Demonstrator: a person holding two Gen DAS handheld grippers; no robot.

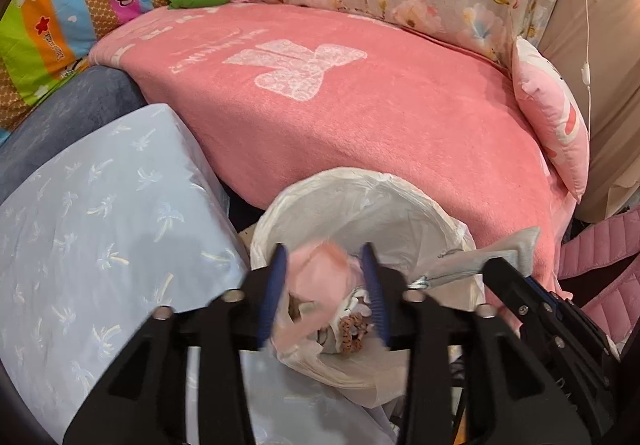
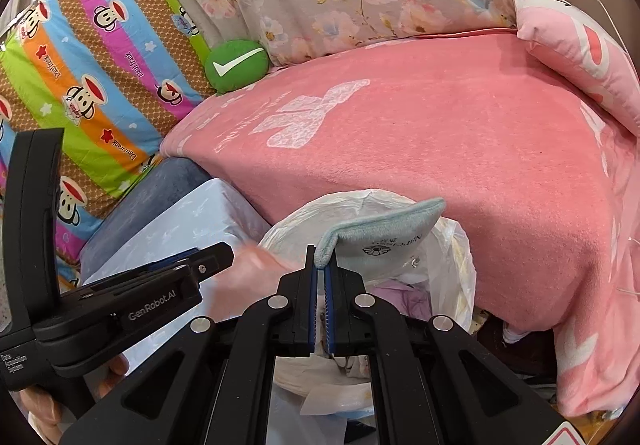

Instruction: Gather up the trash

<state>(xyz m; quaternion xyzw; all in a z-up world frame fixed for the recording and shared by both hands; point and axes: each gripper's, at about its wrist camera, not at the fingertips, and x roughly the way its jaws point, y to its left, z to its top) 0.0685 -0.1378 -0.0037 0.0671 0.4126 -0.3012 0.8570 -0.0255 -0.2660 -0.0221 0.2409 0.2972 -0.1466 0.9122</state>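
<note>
The left gripper (image 1: 326, 269) hangs over the round bin lined with a white plastic bag (image 1: 404, 205), its blue-padded jaws parted. A blurred pink crumpled piece (image 1: 320, 265) sits between them; the blur hides whether the pads touch it. The right gripper (image 2: 321, 273) is clenched on the edge of a pale blue-green plush fabric item (image 2: 384, 229), held above the bin's mouth; its printed label is too small to read. Inside the bin lie wrappers and scraps, mostly hidden by the grippers' black frames. Behind the bin, a pink fleece blanket (image 1: 360, 117) covers the bed. A light blue patterned pillow (image 1: 100, 213) beside the bin is cut off at the frame edge.
</note>
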